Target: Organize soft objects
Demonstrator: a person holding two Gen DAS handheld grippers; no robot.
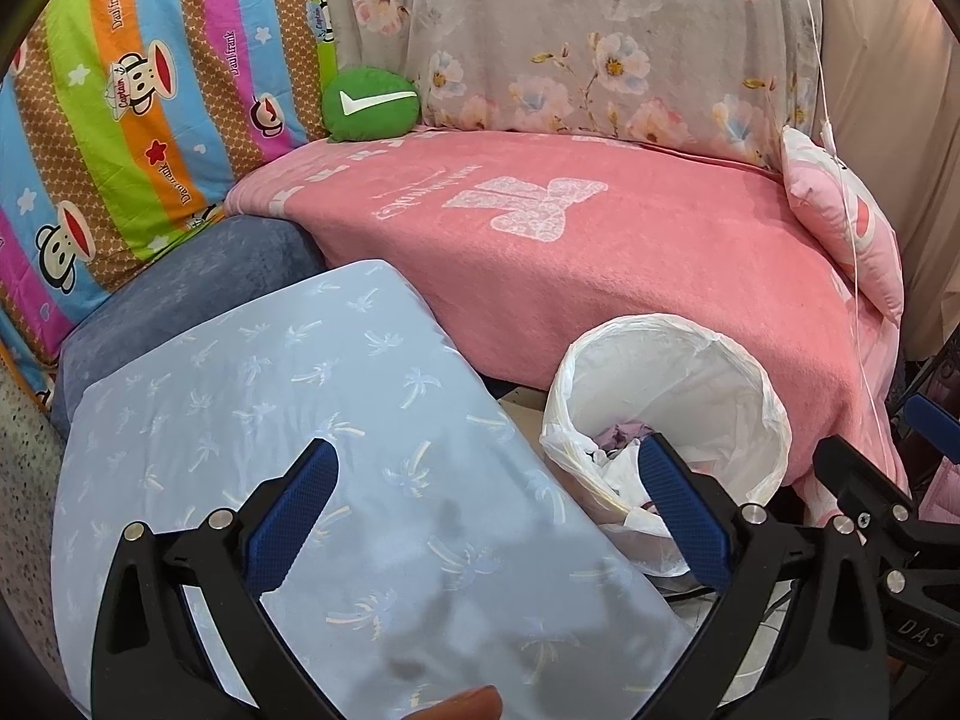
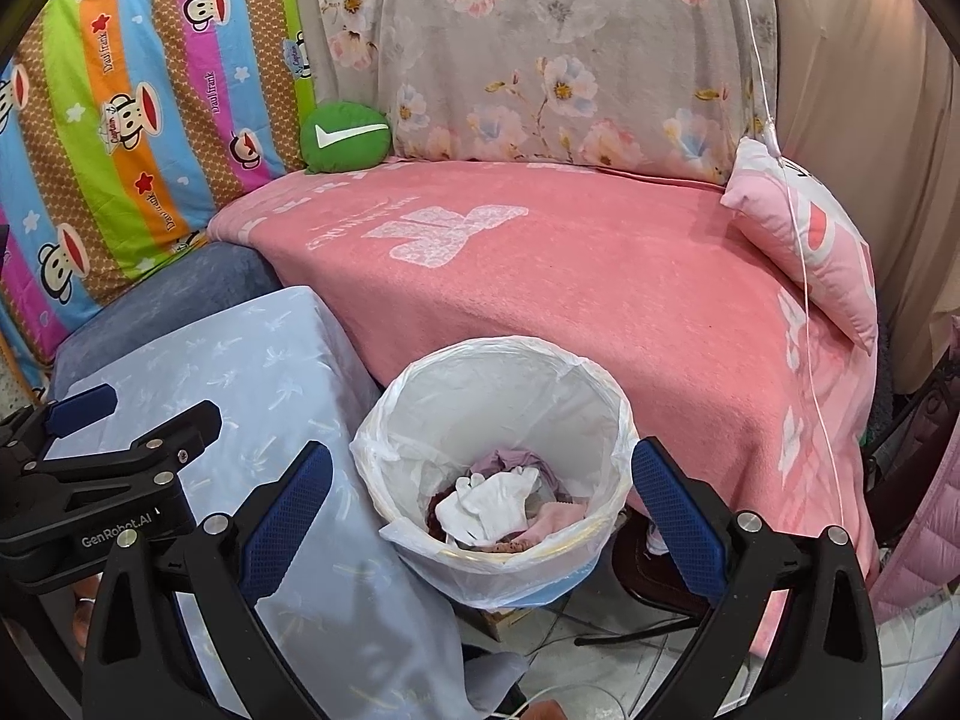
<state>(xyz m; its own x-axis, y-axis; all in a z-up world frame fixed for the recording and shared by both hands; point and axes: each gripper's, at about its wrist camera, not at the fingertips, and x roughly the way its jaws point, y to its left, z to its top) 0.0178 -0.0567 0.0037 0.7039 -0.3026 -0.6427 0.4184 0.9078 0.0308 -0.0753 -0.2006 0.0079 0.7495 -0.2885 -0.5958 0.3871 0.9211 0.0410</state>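
Below the right claw (image 2: 480,504), a white-lined bin (image 2: 414,396) stands on the floor against the pink blanket (image 2: 600,300) that covers the bed. Small soft things already lie in its bottom: a white glove (image 2: 489,501), some pink and purple cloth, something dark red. That part looks done.

Right claw: spread wide, nothing between the pads, poised over the bin mouth. Left claw (image 1: 492,516): also wide and empty, hovering over the pale blue pillow (image 1: 288,420), which leans against a darker blue cushion (image 1: 180,294) at the bed's near left corner.

Still out, as far as these views show:
- green round cushion (image 2: 345,135) with a white tick, at the back, where the striped monkey-print quilt (image 2: 138,120) meets the floral one (image 2: 540,48)
- pink pillow (image 2: 804,240) on the blanket's right edge, touching the floral quilt
- pale blue pillow, off the bed and tilted

Judgement: small items sorted; the larger pillows probably remain to be arranged. The blanket's middle is bare. How full the bin may get, or what counts as finished, cannot be told from here.
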